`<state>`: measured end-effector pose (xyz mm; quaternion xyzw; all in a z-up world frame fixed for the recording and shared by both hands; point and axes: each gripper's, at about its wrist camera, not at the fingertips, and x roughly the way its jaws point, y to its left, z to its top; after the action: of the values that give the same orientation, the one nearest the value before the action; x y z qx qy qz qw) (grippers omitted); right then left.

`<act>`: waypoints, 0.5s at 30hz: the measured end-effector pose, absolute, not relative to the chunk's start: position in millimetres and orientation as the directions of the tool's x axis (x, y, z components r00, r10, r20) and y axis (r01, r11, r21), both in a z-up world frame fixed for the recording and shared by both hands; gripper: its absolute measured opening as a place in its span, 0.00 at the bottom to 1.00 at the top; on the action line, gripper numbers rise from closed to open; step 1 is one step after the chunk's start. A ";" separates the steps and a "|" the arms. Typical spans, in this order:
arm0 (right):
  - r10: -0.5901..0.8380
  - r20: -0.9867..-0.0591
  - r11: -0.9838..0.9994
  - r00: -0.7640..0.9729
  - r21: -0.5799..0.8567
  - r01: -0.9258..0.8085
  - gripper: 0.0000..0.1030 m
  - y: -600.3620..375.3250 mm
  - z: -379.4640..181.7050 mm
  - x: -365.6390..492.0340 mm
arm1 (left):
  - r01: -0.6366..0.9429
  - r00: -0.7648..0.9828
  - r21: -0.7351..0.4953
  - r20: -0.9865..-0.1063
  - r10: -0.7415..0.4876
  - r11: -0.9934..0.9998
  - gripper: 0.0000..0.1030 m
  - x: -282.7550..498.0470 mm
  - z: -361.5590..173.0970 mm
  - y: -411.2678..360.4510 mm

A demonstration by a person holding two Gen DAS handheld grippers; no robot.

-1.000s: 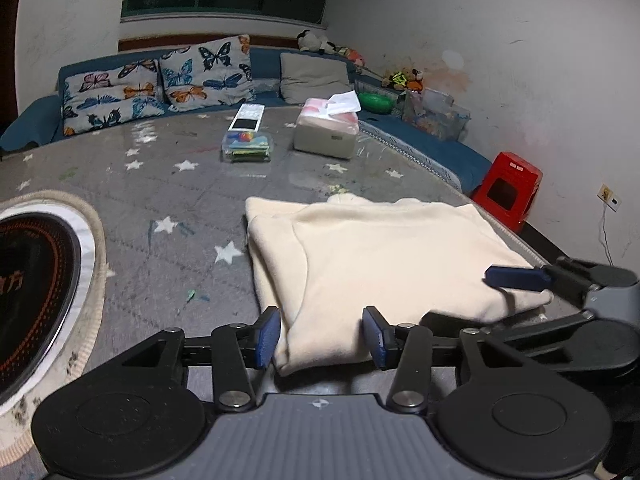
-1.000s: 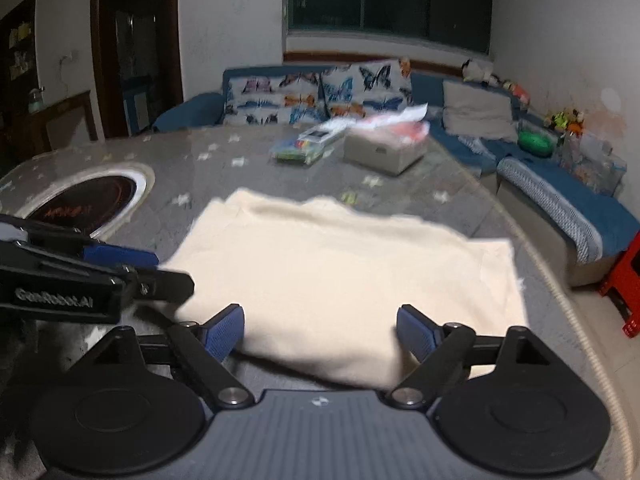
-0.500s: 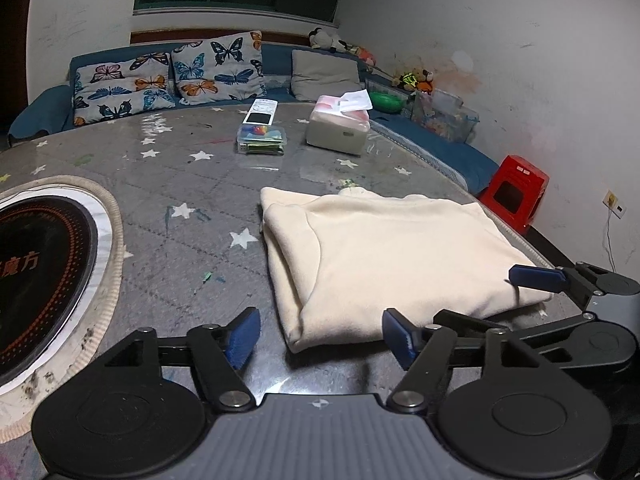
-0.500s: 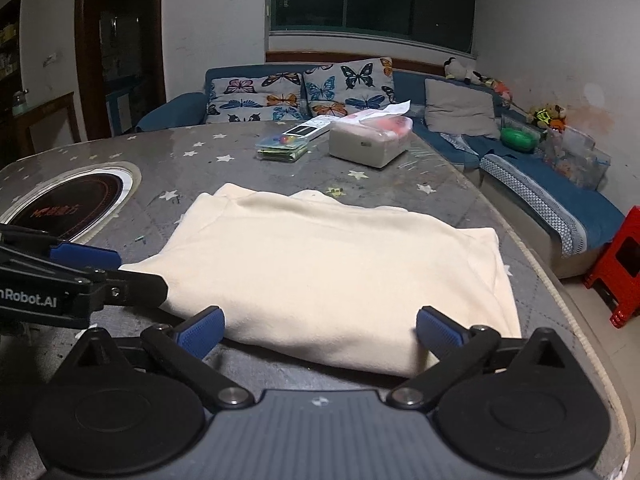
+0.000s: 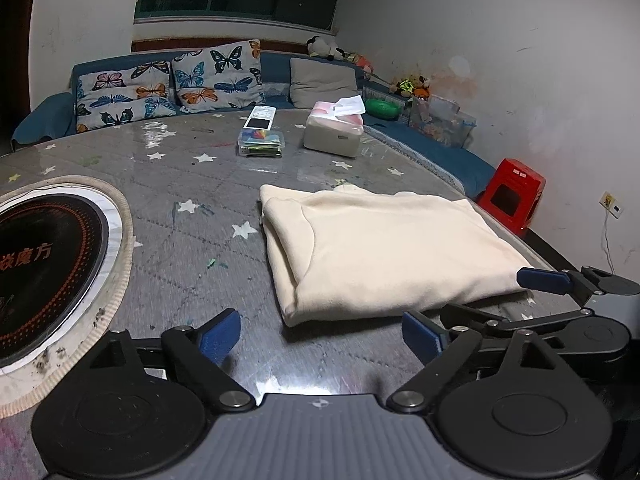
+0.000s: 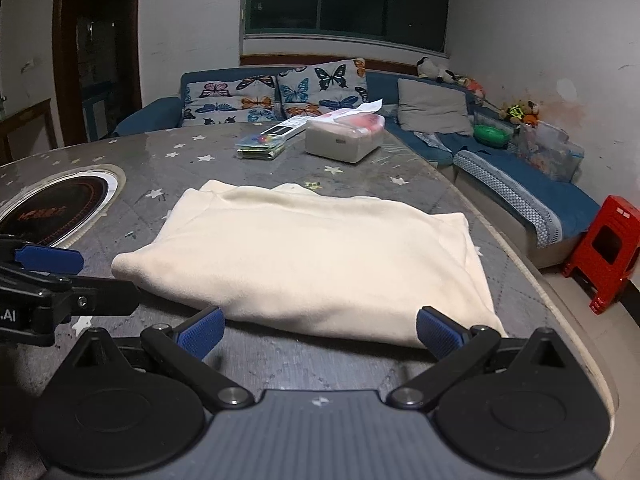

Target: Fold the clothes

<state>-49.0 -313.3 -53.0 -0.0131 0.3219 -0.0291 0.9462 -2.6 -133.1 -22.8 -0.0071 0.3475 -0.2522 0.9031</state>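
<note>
A cream garment (image 5: 384,248) (image 6: 316,256) lies folded into a flat rectangle on the grey star-patterned table (image 5: 192,240). My left gripper (image 5: 324,334) hovers just short of the garment's near left corner; its jaws are opening and nothing is between them. My right gripper (image 6: 318,330) stands open at the garment's near edge, the cloth's fold just beyond its blue pads, not pinched. Each gripper shows in the other's view: the right gripper (image 5: 480,304) at the right, the left gripper's fingertip (image 6: 48,260) at the left.
A round induction hob (image 5: 40,264) is set into the table at the left. A tissue box (image 5: 334,132), a clear plastic box (image 5: 262,142) and a remote (image 5: 260,117) sit at the far side. A blue sofa (image 6: 520,184) wraps the table; a red stool (image 6: 604,252) stands on the right.
Both grippers have opened wider and drawn back from the garment's near edge. The left one no longer has the cloth's corner between its pads. The garment lies still.
</note>
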 end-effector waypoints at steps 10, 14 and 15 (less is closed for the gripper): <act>-0.070 -0.607 0.997 0.792 -0.018 0.074 1.00 -311.5 -50.8 -64.2 | 0.456 0.634 -0.175 -0.624 -0.456 0.873 0.98 -18.3 -20.7 -130.3; -0.075 -0.606 0.996 0.792 -0.014 0.084 1.00 -311.0 -50.6 -69.8 | 0.448 0.640 -0.172 -0.624 -0.449 0.878 0.99 -23.5 -19.8 -127.7; -0.076 -0.606 0.996 0.792 -0.012 0.086 1.00 -310.5 -50.5 -71.2 | 0.446 0.641 -0.172 -0.624 -0.447 0.879 0.99 -24.8 -19.8 -126.9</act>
<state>-71.2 -310.5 -50.5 0.0080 0.3196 -0.0427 0.9465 -24.8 -126.9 -19.8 -0.0010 0.3449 -0.2464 0.9057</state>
